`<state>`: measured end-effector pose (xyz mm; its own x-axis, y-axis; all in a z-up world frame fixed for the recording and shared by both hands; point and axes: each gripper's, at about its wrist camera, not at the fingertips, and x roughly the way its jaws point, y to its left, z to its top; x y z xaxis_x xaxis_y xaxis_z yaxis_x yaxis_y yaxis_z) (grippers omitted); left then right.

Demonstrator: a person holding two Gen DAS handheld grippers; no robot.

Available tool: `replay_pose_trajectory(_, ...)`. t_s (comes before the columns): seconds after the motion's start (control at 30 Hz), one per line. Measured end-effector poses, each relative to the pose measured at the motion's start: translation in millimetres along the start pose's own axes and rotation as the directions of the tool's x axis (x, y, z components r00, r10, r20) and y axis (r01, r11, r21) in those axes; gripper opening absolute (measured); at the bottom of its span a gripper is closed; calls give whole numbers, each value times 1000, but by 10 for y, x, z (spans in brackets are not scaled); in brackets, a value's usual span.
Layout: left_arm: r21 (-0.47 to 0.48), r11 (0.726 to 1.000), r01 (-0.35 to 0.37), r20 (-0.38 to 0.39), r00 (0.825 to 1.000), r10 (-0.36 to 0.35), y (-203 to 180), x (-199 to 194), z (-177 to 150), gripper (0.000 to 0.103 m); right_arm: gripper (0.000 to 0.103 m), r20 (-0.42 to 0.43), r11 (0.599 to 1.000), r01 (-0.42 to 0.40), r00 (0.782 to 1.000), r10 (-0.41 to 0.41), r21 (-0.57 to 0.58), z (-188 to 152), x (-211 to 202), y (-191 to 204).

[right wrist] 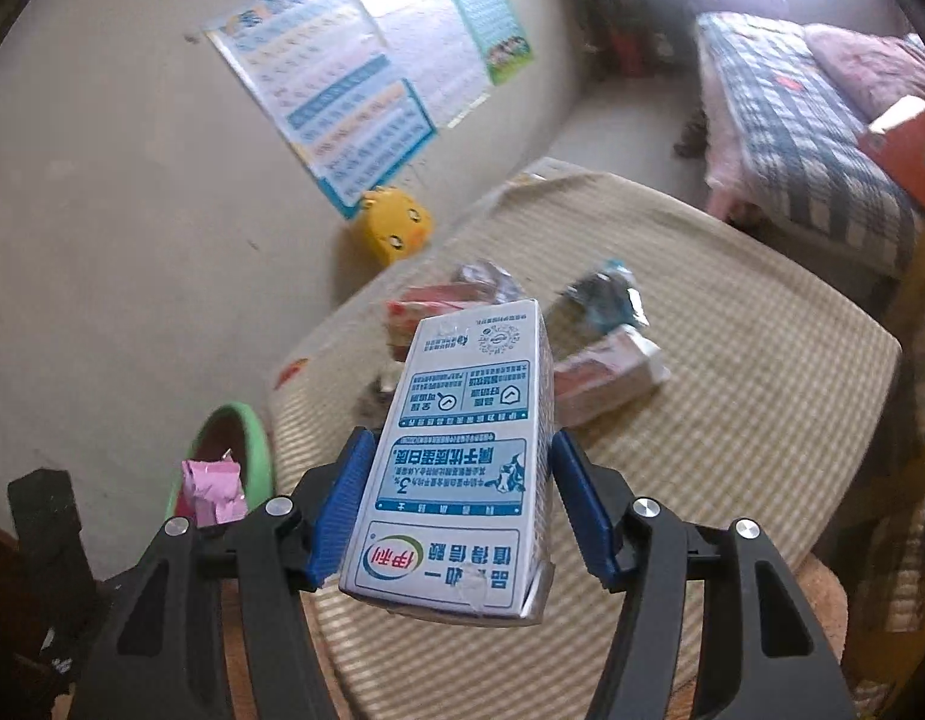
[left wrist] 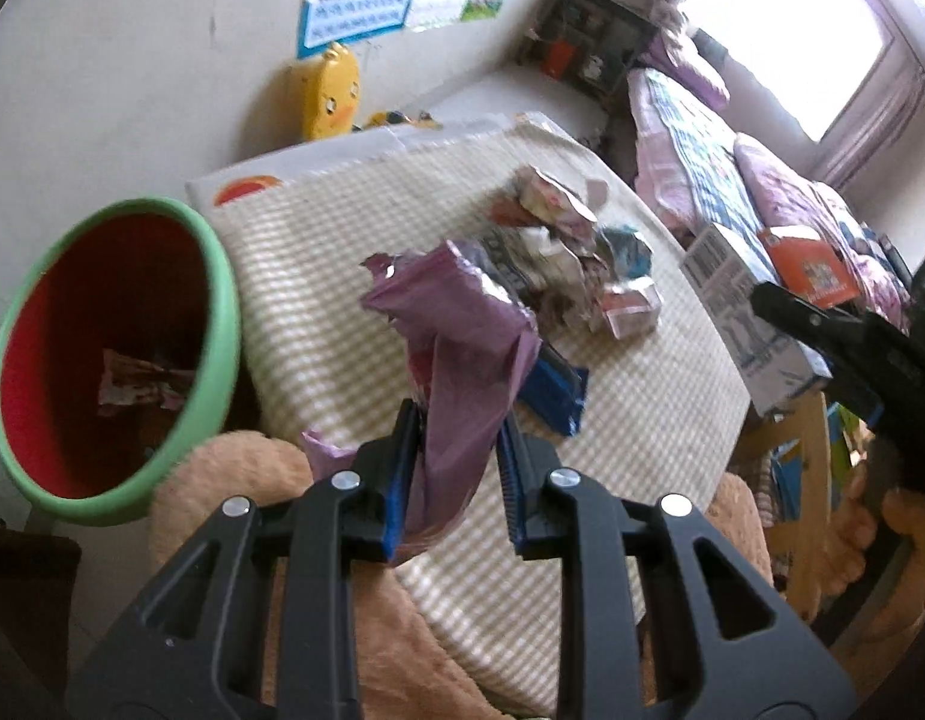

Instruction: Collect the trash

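Our left gripper (left wrist: 456,438) is closed on a purple wrapper (left wrist: 456,324), which hangs crumpled between the blue pads and stands up above them. Our right gripper (right wrist: 462,498) is closed on a white and blue milk carton (right wrist: 468,450), pressed on its two long sides.

The green bin with the red inside (left wrist: 216,312) is to the left of the left gripper, beside the checked mat (left wrist: 318,276), and it has some paper in it already. We judge that the step in hand is to carry the wrapper over the bin. To do it well, we should bring the whole wrapper over the opening before we let go, because it is light and floppy and may catch on the rim or cling to a pad. The carton is stiff; it should follow after, dropped from low.

More trash (left wrist: 570,252) lies in a heap on the mat, beyond the wrapper.
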<state>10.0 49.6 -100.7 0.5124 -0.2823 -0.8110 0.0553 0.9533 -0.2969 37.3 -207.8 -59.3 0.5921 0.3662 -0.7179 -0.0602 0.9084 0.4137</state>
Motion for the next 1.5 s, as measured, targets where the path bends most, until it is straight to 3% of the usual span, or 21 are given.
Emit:
replay_pose_trajectory(0.6,-120,993,-21,88,996,31,519,-269,99,23,58,-76,985,-103,993,93,-141,-70,189,789)
replay_pose_trajectory(0.73,-172,984,-44,114,991,64,770,-367,111,23,54,-105,975,-139,987,122,-172,-116,269,970)
replay_pose_trajectory(0.77,-185,982,-48,119,990,71,828,-388,102,23,43,-117,972,-149,985,129,-182,-132,305,1030)
replay_pose_trajectory(0.83,-212,975,-62,125,988,90,963,-424,82,23,35,-137,967,-166,980,141,-193,-163,369,1115)
replay_pose_trajectory(0.93,-253,964,-77,124,986,111,1165,-447,57,23,33,-179,961,-189,972,154,-201,-202,505,1236)
replay_pose_trajectory(1.03,-286,955,-77,122,986,116,1319,-480,20,23,39,-212,958,-170,970,121,-231,-227,629,1263)
replay_pose_trajectory(1.07,-288,954,-81,122,985,120,1355,-488,7,23,51,-254,955,-170,961,107,-241,-250,709,1256)
replay_pose_trajectory(1.17,-298,952,-76,117,986,116,1424,-484,-21,24,61,-315,954,-175,945,92,-245,-370,819,1174)
replay_pose_trajectory(1.3,-296,953,-68,120,987,108,1432,-499,-40,24,64,-400,967,-166,913,77,-193,-532,900,984)
replay_pose_trajectory(1.43,-290,955,-66,126,986,106,1400,-494,-35,23,66,-468,977,-106,884,8,-185,-717,894,769)
replay_pose_trajectory(1.5,-291,954,-66,125,986,106,1397,-495,-36,23,68,-515,983,-82,857,-14,-164,-858,873,639)
